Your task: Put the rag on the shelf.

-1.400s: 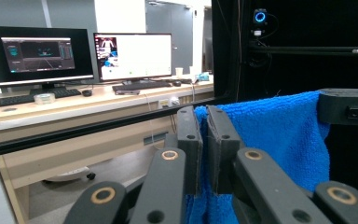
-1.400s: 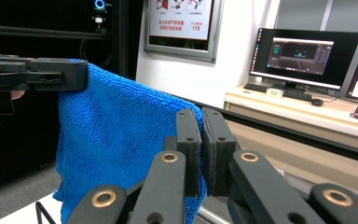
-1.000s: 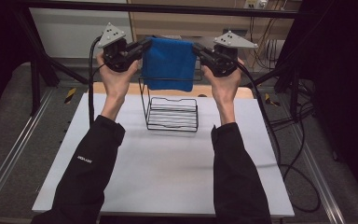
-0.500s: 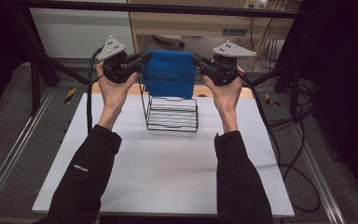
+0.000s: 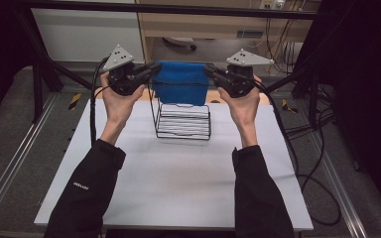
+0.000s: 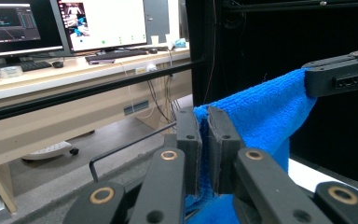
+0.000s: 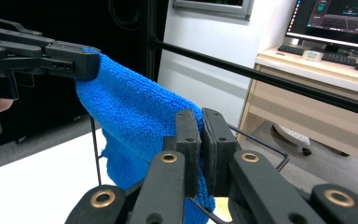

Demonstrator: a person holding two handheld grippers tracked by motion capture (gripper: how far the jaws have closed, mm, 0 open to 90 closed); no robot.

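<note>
A blue towel (image 5: 180,84) hangs stretched between my two grippers above a black wire rack (image 5: 183,121) on the white table (image 5: 178,188). My left gripper (image 5: 155,68) is shut on the towel's left top corner, and my right gripper (image 5: 209,69) is shut on the right top corner. In the left gripper view the jaws (image 6: 203,114) pinch the towel (image 6: 261,112), with the other gripper (image 6: 338,77) at its far end. In the right gripper view the jaws (image 7: 202,116) clamp the cloth (image 7: 130,116). The towel's lower edge hides the rack's tall back wire.
A black frame bar (image 5: 178,7) crosses behind the table. Beyond it is a wooden desk (image 6: 51,79) with monitors and a keyboard. Cables (image 5: 307,148) trail off the table's right side. Metal rails run along both sides of the table.
Both grippers have come down a little with the towel still stretched between them, so its top edge sits lower over the rack. The rack has not moved.
</note>
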